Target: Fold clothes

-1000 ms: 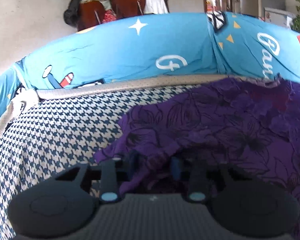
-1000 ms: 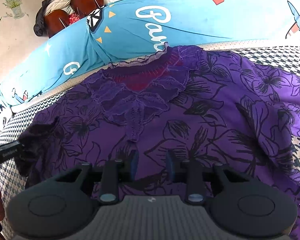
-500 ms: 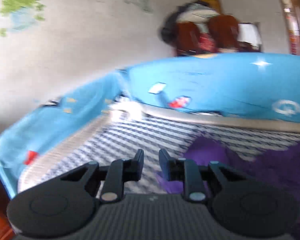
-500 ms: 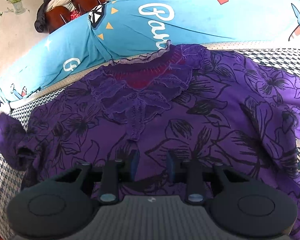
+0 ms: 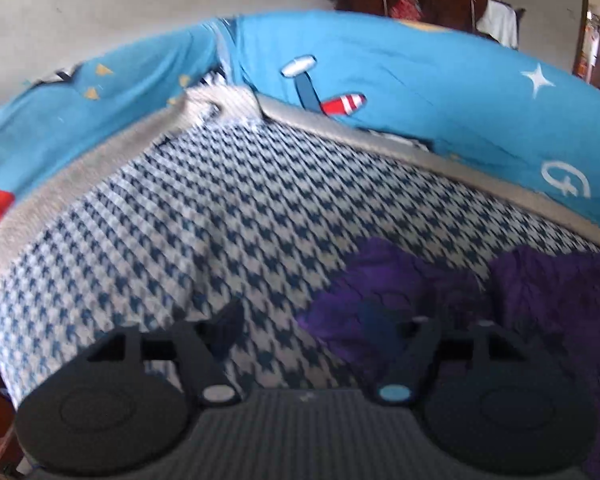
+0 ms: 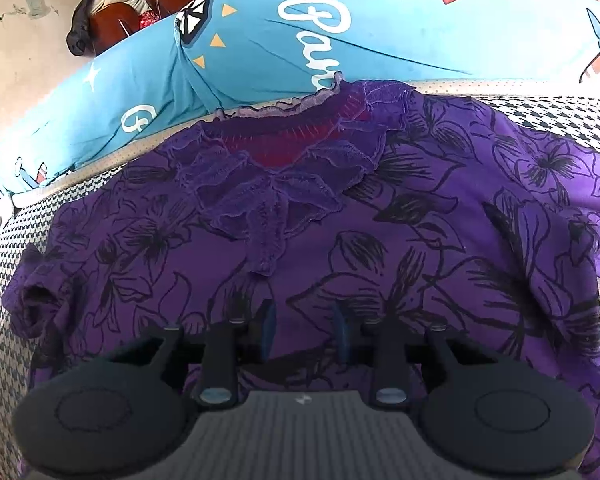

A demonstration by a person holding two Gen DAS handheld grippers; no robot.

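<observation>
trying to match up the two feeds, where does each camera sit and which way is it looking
Left wrist: sits on the left gripper, aimed down at the houndstooth cover and the purple blouse sleeve end; its own open fingers show, nothing between them.
Right wrist: sits on the right gripper, aimed down across the blouse's front toward its ruffled collar; its own narrowly parted fingers show over the fabric.
Shared: blouse, houndstooth cover, blue printed cushion, brown chairs behind.

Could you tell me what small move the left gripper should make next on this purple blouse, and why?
Probably close the left gripper on the sleeve and fold it inward. Its jaws have just been opening, with only the sleeve's edge between them, while the blouse lies flat under the right gripper.
</observation>
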